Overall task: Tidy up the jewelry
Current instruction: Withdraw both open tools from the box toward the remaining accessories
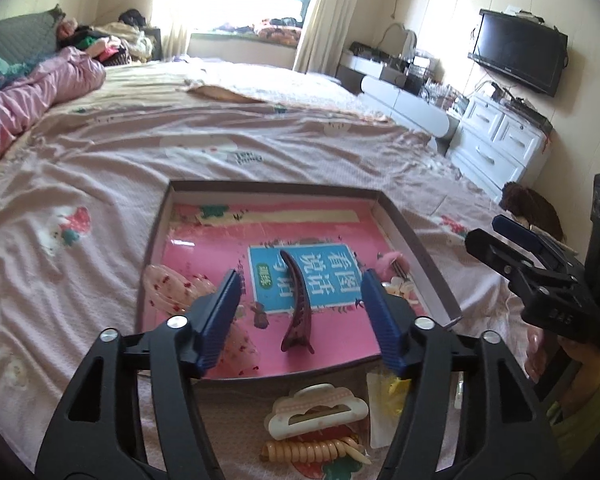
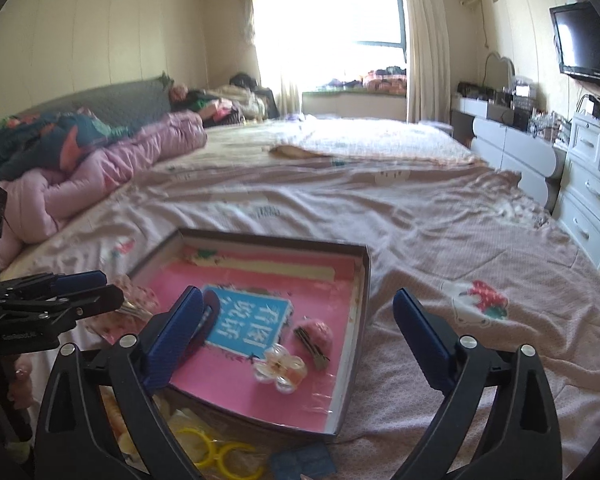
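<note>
A shallow box (image 1: 416, 240) with a pink printed floor lies on the bed. In it lie a dark red curved hair claw (image 1: 296, 312), a clear speckled claw clip (image 1: 176, 292), a pink fuzzy clip (image 2: 316, 334) and a pale flower clip (image 2: 280, 368). My left gripper (image 1: 300, 312) is open and empty, with the dark red claw between its fingers. My right gripper (image 2: 296, 340) is open and empty over the box's near right part; it also shows in the left wrist view (image 1: 512, 248). In front of the box lie a cream cloud-shaped claw (image 1: 316, 412), a spiral hair tie (image 1: 312, 448) and yellow rings (image 2: 216, 452).
The bed sheet (image 2: 440, 240) spreads all around the box. A pink quilt (image 2: 112, 176) is bunched at the left. White drawers (image 2: 592, 184) and a wall television (image 2: 584, 40) stand at the right. A small blue packet (image 2: 304, 460) lies by the box's near corner.
</note>
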`<state>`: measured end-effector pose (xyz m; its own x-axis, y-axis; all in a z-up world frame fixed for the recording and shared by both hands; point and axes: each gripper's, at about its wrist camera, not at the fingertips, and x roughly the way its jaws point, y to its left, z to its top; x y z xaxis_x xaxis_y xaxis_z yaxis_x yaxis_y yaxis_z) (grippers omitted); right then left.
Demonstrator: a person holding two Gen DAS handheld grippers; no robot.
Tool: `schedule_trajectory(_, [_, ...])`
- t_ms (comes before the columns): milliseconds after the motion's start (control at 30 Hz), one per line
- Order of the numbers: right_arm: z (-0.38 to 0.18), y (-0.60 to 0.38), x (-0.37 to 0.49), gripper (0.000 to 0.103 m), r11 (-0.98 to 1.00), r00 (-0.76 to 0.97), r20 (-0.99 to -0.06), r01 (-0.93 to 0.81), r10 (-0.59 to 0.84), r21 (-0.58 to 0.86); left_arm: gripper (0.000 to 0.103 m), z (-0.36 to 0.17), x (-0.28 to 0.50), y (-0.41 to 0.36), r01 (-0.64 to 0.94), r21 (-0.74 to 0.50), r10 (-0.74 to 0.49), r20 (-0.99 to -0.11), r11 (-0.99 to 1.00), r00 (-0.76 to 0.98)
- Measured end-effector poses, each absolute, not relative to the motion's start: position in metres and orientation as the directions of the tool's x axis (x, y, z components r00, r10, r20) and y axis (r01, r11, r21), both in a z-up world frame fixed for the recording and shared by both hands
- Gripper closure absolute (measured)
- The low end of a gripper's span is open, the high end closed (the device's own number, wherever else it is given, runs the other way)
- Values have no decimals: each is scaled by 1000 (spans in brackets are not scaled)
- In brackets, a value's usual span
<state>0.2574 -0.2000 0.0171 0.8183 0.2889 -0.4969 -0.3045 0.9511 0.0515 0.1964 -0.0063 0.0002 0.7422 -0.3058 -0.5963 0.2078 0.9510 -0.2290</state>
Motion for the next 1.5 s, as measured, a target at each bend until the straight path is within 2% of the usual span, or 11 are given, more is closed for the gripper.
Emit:
schedule_trajectory(167, [29,-199,242,9,950,838,-459,-311,293,38,34,12,183,1,206,-225,-299,-563,952,770])
schedule_trajectory(367, [40,-202,222,9,948,854,-424,-315,301,39,29,25,166,12,192,-220,-282,-525,956,803])
schedule_trajectory(400, [41,-204,219,9,949,857,-418,-314,301,40,27,27,164,14,187,-222,-278,-517,957,810])
schedule_trajectory(433, [42,-204,217,9,949,859,-414,-312,300,40,19,29,161,16,184,-223,-275,-511,957,814])
schedule_trajectory(567, [48,-211,203,9,953,876,-387,-300,287,27,18,35,153,23,173,-215,-260,-490,961,832])
schedule_trajectory(667, [52,-217,194,8,955,883,-372,-295,286,32,12,39,148,26,167,-219,-255,-477,961,841])
schedule_trajectory(1200, [43,-229,156,8,959,882,-390,-283,265,11,12,31,115,33,149,-234,-245,-467,961,850])
schedule_trajectory(1500, [32,-224,140,8,952,862,-427,-307,273,-12,12,13,103,28,152,-213,-243,-512,965,824])
